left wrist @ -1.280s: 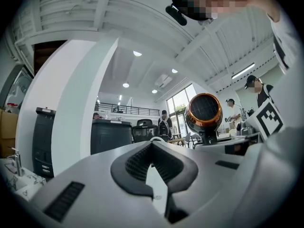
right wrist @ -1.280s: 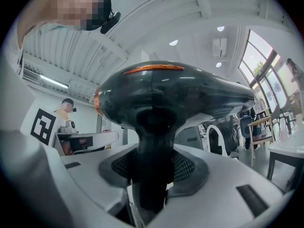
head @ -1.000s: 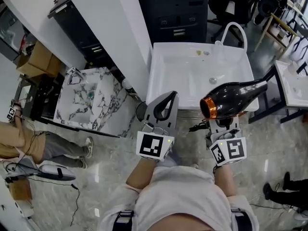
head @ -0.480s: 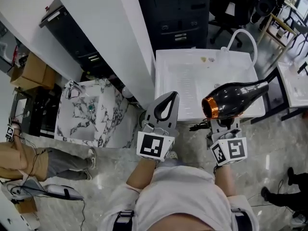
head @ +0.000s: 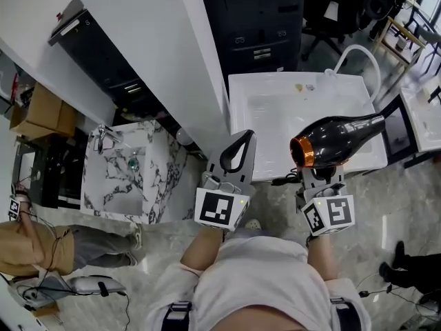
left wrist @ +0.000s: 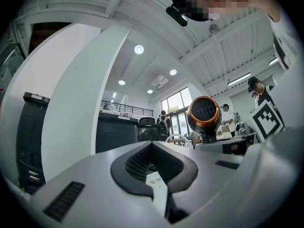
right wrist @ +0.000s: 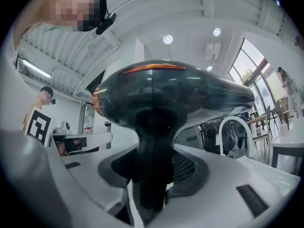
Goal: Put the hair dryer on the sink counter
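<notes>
My right claw (head: 319,175) grasps the hair dryer (head: 339,141) by its handle, the body crosswise above the jaws. The sink counter (head: 240,123) lies ahead: I should lower it gently onto the flat rim, then release. Left claw (head: 236,154) is clenched, empty.

hair dryer (head: 341,138) seemingly over sink (head: 262,109), faucet (head: 356,46) behind

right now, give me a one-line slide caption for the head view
Right gripper holds a glossy black, copper-ringed hair dryer near the white sink counter; left gripper shut, empty.
</notes>
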A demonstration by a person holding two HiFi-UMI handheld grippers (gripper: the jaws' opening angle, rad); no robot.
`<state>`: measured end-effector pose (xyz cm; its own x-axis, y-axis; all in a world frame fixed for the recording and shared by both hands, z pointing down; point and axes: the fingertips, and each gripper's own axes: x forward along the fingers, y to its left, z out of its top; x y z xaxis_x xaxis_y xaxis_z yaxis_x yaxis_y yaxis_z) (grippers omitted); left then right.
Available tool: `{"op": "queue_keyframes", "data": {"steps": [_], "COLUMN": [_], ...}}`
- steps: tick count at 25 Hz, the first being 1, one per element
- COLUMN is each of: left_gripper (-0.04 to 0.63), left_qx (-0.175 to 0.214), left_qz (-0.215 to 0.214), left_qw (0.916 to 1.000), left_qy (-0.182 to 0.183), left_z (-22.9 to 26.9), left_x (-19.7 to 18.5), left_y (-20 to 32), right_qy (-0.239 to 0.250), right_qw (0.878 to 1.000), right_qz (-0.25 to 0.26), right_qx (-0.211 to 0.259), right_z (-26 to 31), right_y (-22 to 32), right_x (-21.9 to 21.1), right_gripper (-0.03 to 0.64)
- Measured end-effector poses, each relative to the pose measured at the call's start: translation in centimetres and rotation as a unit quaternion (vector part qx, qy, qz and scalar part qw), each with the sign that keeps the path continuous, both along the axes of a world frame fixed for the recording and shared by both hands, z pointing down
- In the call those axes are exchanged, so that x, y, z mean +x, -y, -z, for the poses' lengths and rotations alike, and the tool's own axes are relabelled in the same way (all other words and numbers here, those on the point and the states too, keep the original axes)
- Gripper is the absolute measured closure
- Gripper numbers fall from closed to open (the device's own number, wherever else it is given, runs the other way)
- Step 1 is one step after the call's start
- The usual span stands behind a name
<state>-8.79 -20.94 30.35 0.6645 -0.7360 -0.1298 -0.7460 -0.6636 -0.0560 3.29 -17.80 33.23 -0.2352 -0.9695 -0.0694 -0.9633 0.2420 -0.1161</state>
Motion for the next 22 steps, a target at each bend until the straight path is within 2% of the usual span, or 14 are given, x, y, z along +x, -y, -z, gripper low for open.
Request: {"op": "queue_keyframes", "data": {"steps": [13, 22], "left_gripper": [0.581, 0.581], "left_qx": [-0.008, -0.011], "left_qz": [0.019, 0.044], "left_qw": [0.9997, 0.9989], "left_qy": [-0.008, -0.007], "left_z": [-0.8, -0.8], "left_x": [-2.6, -3.2], "left_y": [2.6, 7.5], "right_qy": [0.002, 0.017], "right_qw": [1.0, 0.999], "right_qz": [0.012, 0.028], "right_qx": [-0.016, -0.033], "right_z": [-1.1, -2.3], "right_y": [3.7, 9.3], "right_x": [-1.9, -2.0], "right_gripper": [0.432, 0.432]}}
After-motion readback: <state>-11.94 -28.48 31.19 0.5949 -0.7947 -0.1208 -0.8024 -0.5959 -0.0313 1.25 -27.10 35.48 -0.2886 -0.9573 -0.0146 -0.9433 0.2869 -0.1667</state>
